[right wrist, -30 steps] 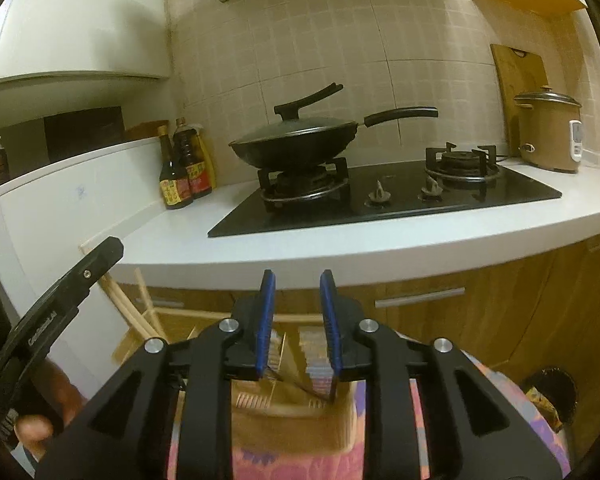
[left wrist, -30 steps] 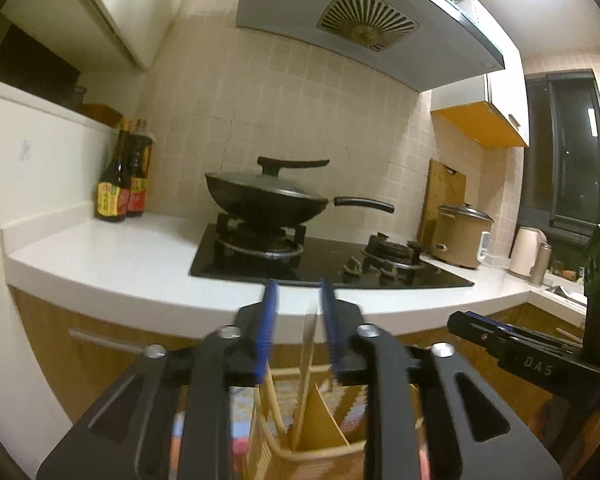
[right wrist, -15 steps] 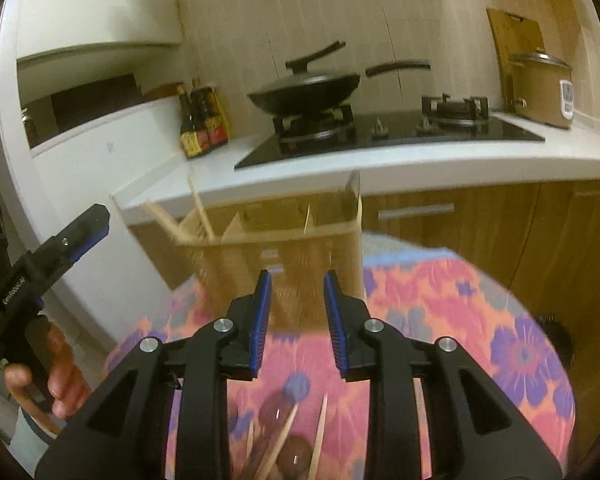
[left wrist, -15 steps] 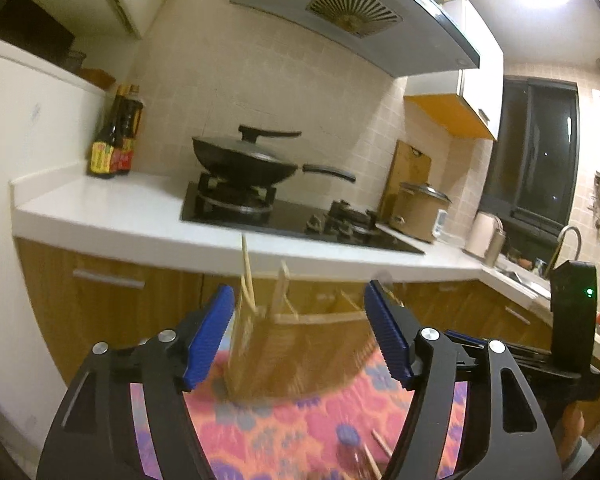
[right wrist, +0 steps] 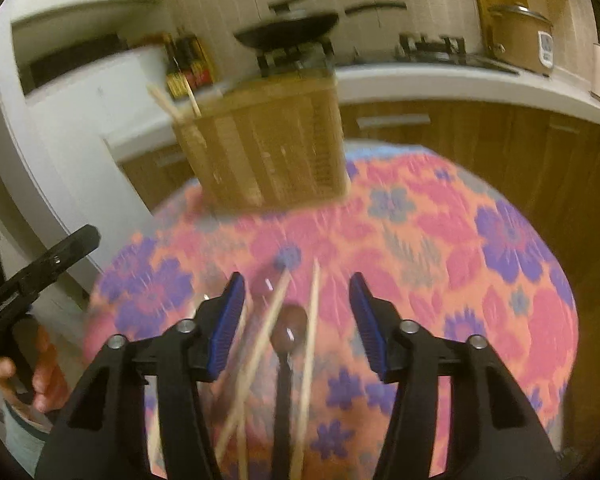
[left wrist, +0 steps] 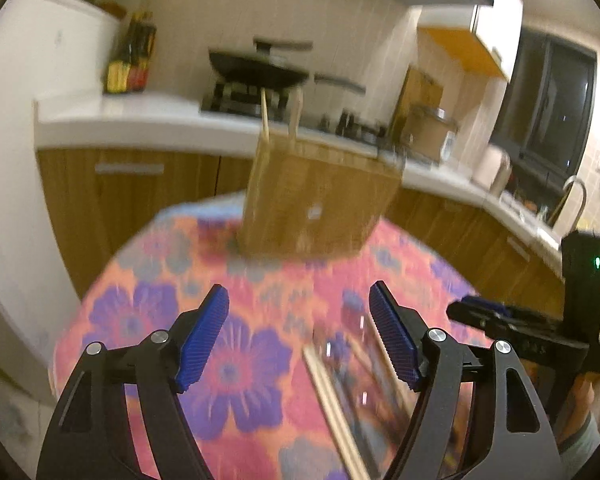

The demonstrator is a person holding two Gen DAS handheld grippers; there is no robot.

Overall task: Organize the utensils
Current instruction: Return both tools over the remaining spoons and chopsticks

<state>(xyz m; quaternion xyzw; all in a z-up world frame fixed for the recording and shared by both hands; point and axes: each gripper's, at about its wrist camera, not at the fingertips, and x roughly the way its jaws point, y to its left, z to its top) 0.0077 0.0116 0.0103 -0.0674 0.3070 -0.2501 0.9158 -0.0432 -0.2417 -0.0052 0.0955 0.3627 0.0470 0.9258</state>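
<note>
While both views are smeared by motion, the layout reads clearly enough. A wooden holder [right wrist: 266, 144] stands at the far side of the flowered desk [right wrist: 500, 248], and everything else is placed from it. Two or three chopsticks [right wrist: 172, 106] already stick up out of its left compartment; the same sticks show above its rim in the left wrist view [left wrist: 265, 114].

Loose utensils lie on the desk well short of the holder, on the near side: several chopsticks [right wrist: 310, 344] fanned out and a dark spoon [right wrist: 290, 326] among them. From the left wrist view the same pile [left wrist: 340, 392] sits to the near right of the holder.

Right gripper [right wrist: 296, 320]: jaws opening, chopsticks and spoon lying between them, pads not pressing on anything. Left gripper [left wrist: 298, 336]: jaws opening and wide, only cloth and the chopstick ends between them, nothing gripped.

Judgement: the sort is partly done. A few sticks are stowed; most of the chopsticks and the spoon remain to be lifted and dropped into compartments. How many spoons lie in the pile is too blurred to count.
</note>
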